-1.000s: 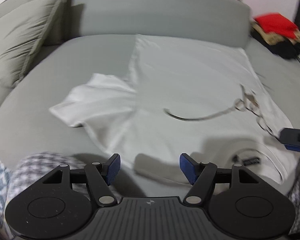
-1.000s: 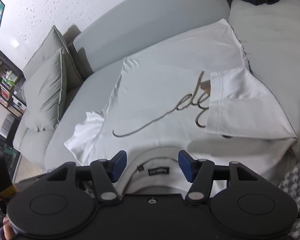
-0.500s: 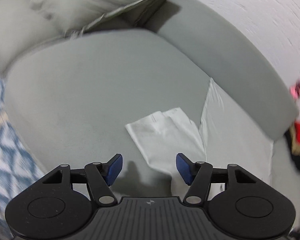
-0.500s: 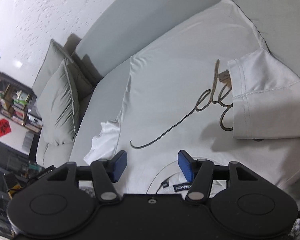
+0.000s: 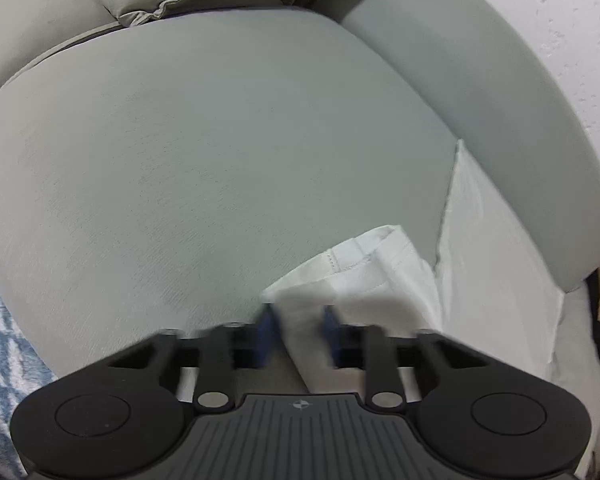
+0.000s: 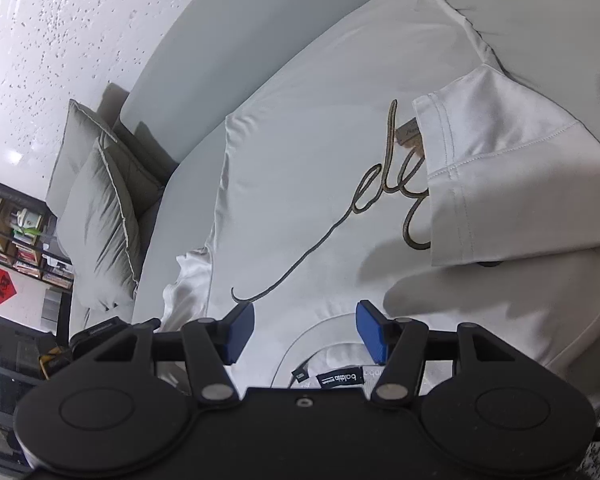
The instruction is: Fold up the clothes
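White T-shirt (image 6: 324,184) spread on grey sofa (image 5: 220,160), far sleeve (image 5: 352,276) toward its cushion end. Our left gripper (image 5: 298,336): blurred jaws straddle that sleeve; contact unclear. Our right gripper (image 6: 306,330): jaws spread above the collar (image 6: 320,344).

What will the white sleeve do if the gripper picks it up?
The sleeve will probably droop, since it already lies soft and creased on the sofa. It looks thin, so likely light. The left gripper may tug the shirt along.

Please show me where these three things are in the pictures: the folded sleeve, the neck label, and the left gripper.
Folded sleeve (image 6: 512,168): right wrist view, on the middle of the sleeve laid over the shirt.
Neck label (image 6: 337,379): right wrist view, on the dark tag inside the collar.
Left gripper (image 5: 298,334): left wrist view, between the blurred blue fingertips, around the other sleeve's edge.
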Tool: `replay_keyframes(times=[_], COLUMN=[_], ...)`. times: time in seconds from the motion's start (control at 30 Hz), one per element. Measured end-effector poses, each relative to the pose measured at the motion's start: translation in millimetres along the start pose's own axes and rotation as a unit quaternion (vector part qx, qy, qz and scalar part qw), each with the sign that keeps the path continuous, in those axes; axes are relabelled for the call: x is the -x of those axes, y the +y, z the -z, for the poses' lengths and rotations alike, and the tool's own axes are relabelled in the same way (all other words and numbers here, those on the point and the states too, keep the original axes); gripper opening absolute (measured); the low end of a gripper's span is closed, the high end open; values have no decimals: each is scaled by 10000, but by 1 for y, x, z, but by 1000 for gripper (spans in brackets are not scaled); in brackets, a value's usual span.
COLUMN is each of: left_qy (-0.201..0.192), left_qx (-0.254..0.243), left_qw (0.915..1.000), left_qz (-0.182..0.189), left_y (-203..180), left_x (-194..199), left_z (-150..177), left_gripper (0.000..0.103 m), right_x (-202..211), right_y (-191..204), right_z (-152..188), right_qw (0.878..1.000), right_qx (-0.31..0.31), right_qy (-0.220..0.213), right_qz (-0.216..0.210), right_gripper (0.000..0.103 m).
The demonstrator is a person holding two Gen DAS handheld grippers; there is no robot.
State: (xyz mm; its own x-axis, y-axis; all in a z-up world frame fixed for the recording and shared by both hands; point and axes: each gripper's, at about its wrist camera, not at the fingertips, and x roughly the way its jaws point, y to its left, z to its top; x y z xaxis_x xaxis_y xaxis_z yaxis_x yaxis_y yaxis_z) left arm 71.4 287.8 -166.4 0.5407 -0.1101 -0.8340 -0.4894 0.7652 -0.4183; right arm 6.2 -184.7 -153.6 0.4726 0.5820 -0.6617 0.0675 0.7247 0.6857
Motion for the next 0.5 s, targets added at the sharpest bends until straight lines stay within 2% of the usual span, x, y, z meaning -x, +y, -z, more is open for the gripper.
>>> replay_keyframes(times=[0.07,0.13,0.2,0.23,0.3,0.37,0.43,0.5], left_qy=[-198,-572,-1007,-1236,-1712,-1991,-2078,-1849], left_qx=[-112,-422,-932,-1258,-2012,-2708,-3352,-3993], left_qw=[9997,9972,9897,9831,9627,9407,9184,8975], left_qz=[-76,-222,-399,-482,-587,-461,-305,-292], left_y=[-2,-12,-34,-46,-81,-115,-148,-169], left_x=[4,15,30,38,54,65,67,55], left_z=[2,9,21,27,50,81,114,151], left_gripper=[0,0,0,0,0,0,0,0], right_x=[2,5,8,9,12,15,18,22], right_y=[-2,-5,-9,-12,-17,-20,-23,-25], right_z=[1,1,0,0,-1,-1,-2,-2], right_qw=[10000,10000,9999,9999,9997,9995,9993,9990], right_qx=[-12,-30,-79,-116,-191,-233,-273,-300], right_qy=[-16,-50,-95,-117,-161,-209,-258,-309], right_qz=[-4,-1,3,-3,-14,-48,-90,-123], right_gripper=[56,56,56,56,56,56,56,56])
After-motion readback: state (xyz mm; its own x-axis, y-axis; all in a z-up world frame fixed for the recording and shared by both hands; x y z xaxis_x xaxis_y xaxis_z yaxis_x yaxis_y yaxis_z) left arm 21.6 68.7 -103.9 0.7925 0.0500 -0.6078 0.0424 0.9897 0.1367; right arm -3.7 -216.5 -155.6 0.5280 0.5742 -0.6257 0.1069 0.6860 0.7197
